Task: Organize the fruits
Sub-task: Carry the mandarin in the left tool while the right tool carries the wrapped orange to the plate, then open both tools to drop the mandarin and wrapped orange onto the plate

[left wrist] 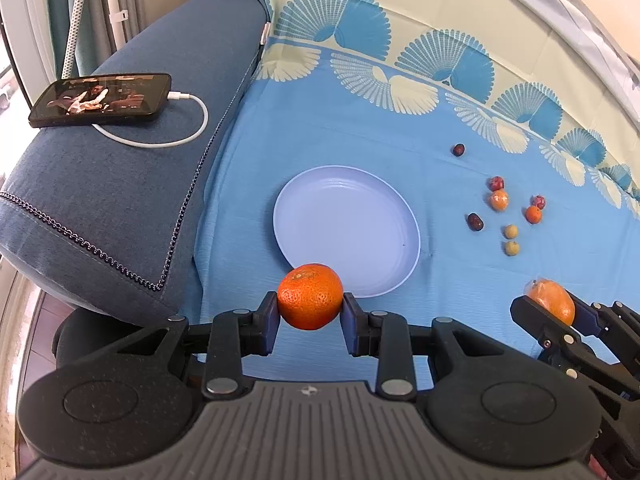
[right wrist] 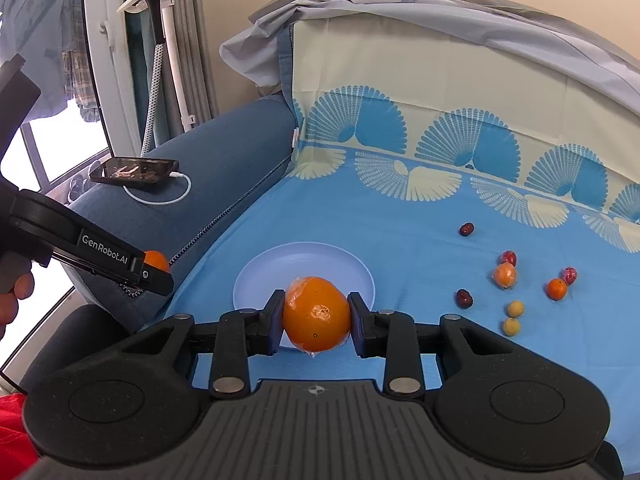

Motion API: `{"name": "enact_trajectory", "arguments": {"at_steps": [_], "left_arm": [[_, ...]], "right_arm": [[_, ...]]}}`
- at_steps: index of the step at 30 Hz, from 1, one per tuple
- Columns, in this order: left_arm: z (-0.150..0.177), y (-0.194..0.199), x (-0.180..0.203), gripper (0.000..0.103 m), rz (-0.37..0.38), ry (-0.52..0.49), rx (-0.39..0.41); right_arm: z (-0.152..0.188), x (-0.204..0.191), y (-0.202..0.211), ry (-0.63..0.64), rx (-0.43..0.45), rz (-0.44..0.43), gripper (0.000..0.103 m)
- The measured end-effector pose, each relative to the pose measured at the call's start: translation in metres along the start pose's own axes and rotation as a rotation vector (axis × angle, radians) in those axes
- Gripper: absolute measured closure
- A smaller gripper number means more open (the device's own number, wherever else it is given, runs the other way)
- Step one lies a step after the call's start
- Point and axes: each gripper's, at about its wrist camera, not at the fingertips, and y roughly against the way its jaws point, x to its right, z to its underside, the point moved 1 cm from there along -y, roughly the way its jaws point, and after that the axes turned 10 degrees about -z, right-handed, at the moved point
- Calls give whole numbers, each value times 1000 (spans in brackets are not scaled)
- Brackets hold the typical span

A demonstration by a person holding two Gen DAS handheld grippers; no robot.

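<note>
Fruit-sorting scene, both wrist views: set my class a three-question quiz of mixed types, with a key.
1. True or false: the plate already holds fruit.
2. Which gripper grasps the plastic-wrapped orange? A) left gripper B) right gripper
3. Fill in: the phone lies on the sofa ___.

Key
1. False; it is empty, and the small fruits lie on the sheet beside it.
2. B; the left one grips the bare tangerine.
3. armrest.

Orange tangerine (left wrist: 310, 297), pale lilac plate (left wrist: 346, 232), blue fan-patterned cloth (left wrist: 360, 136), navy armrest (left wrist: 160, 120).
</note>
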Motion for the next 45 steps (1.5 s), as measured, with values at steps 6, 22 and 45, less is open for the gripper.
{"name": "enact_trajectory", "arguments": {"at_steps": [6, 22, 45], "left_arm": [[-2, -3, -1, 67, 5, -1, -3], [-11, -12, -7, 67, 3, 15, -16], [-70, -107, 24, 67, -23, -85, -73]], "right_arm": [[-1, -3, -2, 8, -4, -2, 69], [-3, -2, -14, 17, -31, -5, 68], [-9, 28, -123, -54, -168, -7, 68]]}}
